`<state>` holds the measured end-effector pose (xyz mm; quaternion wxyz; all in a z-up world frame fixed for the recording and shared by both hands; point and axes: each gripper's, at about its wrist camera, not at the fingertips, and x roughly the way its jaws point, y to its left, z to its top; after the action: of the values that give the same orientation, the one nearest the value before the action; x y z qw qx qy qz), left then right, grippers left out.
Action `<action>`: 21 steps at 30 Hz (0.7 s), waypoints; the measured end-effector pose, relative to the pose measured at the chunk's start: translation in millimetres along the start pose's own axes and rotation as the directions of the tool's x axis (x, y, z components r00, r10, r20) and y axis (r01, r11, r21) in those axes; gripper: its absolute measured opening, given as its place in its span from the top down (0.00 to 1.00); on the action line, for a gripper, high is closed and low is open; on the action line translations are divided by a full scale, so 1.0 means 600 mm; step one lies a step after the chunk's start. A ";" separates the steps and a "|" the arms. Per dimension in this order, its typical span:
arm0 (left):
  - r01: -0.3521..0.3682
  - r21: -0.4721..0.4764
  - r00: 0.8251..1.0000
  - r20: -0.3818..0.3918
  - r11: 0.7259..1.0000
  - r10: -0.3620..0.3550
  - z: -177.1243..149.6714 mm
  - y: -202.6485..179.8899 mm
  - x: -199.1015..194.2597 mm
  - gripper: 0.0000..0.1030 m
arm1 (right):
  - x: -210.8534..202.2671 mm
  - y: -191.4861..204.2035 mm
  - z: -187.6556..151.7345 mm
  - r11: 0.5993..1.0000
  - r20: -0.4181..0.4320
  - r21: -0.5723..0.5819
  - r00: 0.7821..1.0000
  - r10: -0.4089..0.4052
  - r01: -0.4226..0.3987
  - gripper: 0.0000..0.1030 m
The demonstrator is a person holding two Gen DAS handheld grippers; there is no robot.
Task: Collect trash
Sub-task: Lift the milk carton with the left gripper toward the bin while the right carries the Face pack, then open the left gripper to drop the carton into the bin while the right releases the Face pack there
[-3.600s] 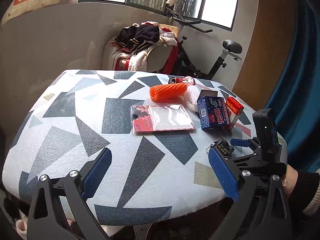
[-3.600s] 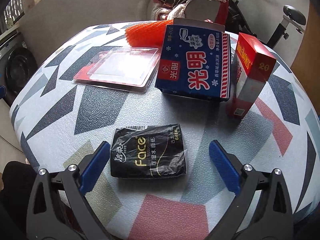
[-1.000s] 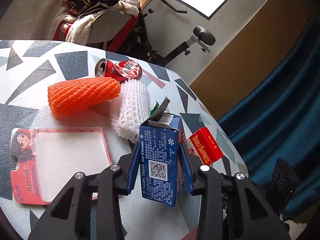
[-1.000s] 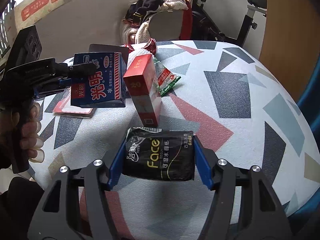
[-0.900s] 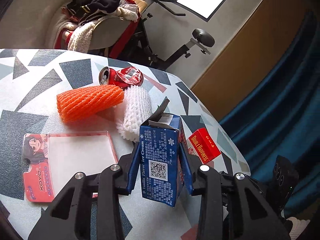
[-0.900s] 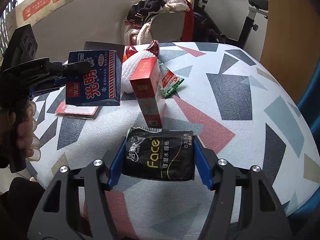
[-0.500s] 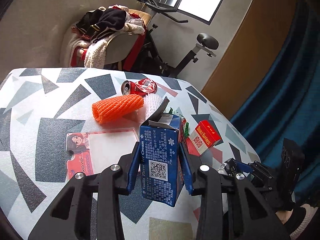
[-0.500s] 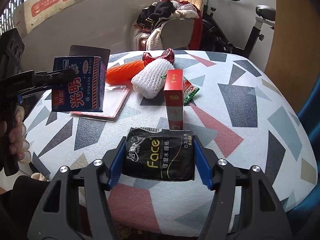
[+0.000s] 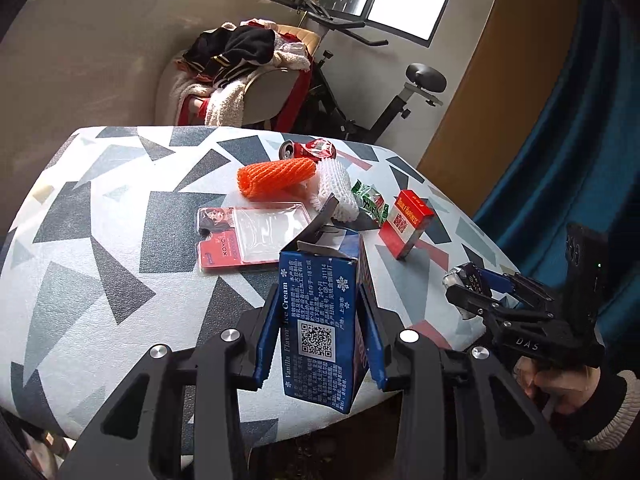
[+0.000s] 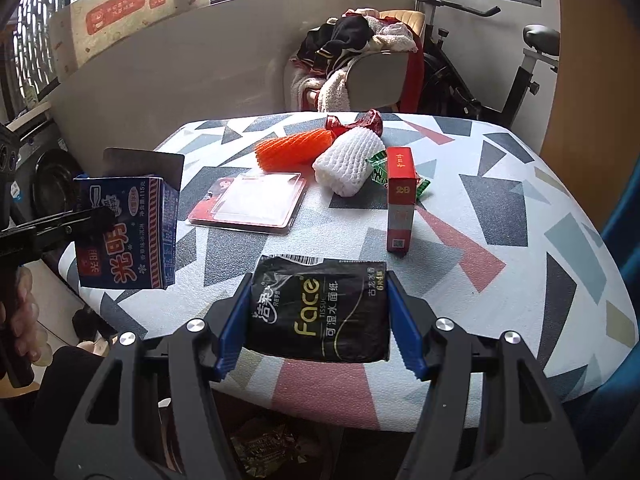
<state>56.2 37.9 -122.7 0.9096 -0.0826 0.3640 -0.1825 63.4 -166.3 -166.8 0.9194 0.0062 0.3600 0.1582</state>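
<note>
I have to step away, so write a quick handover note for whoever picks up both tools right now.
Left tool: shut on the blue ice cream carton, held off the table's near edge.
Right tool: shut on the black tissue pack, also lifted.
Left on the table: orange foam net, white foam net, crushed red can, green wrapper, red box standing on end, blister card.
Done: two items picked up. Left: drop both in the trash, which I cannot make out for certain, then collect the six remaining.
</note>
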 end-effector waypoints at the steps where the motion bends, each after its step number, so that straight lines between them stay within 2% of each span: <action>1: -0.004 0.007 1.000 0.001 1.000 0.004 -0.011 -0.004 -0.007 0.64 | -0.002 0.002 -0.004 1.000 0.000 0.004 1.000 0.005 -0.005 0.38; 12: 0.011 0.042 0.999 -0.034 0.999 -0.009 -0.139 -0.054 -0.046 0.63 | -0.027 0.027 -0.051 0.999 0.001 0.018 0.999 0.041 -0.041 0.38; 21: 0.042 0.029 0.994 -0.099 0.999 -0.039 -0.196 -0.060 -0.037 0.58 | -0.031 0.028 -0.085 0.998 -0.018 0.033 0.999 0.049 -0.048 0.38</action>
<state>-49.8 11.4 -183.0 0.8878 -0.0669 0.4036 -0.2105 11.9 -160.8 -190.4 0.9116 0.0284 0.3711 0.1745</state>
